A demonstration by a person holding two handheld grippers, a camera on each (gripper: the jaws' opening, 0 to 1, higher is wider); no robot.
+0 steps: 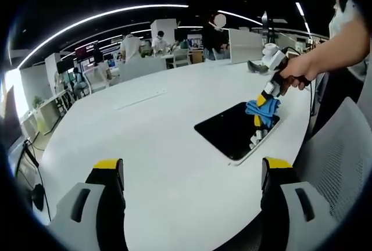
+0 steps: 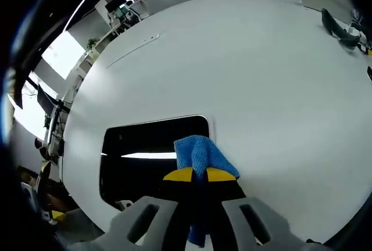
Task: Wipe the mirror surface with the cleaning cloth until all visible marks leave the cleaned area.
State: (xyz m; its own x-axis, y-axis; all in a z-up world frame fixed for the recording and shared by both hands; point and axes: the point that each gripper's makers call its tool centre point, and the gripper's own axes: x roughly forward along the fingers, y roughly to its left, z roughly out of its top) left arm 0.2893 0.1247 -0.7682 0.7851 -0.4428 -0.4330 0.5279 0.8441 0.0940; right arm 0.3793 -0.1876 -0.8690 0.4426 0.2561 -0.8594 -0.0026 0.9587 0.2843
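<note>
A dark rectangular mirror (image 1: 232, 130) (image 2: 145, 152) with a white rim lies flat on the white table (image 1: 145, 140). My right gripper (image 1: 265, 101) (image 2: 199, 174) is shut on a blue cleaning cloth (image 1: 263, 108) (image 2: 200, 153) and holds it over the mirror's edge, near one corner; I cannot tell whether the cloth touches the glass. A person's hand (image 1: 299, 71) holds that gripper. My left gripper (image 1: 193, 172) stands open above the table's near part, well short of the mirror, with nothing between its jaws.
A dark object (image 1: 254, 67) (image 2: 337, 27) lies on the table beyond the mirror. A grey mesh chair (image 1: 331, 164) stands at the table's edge. Desks, chairs and several people (image 1: 214, 36) fill the office behind.
</note>
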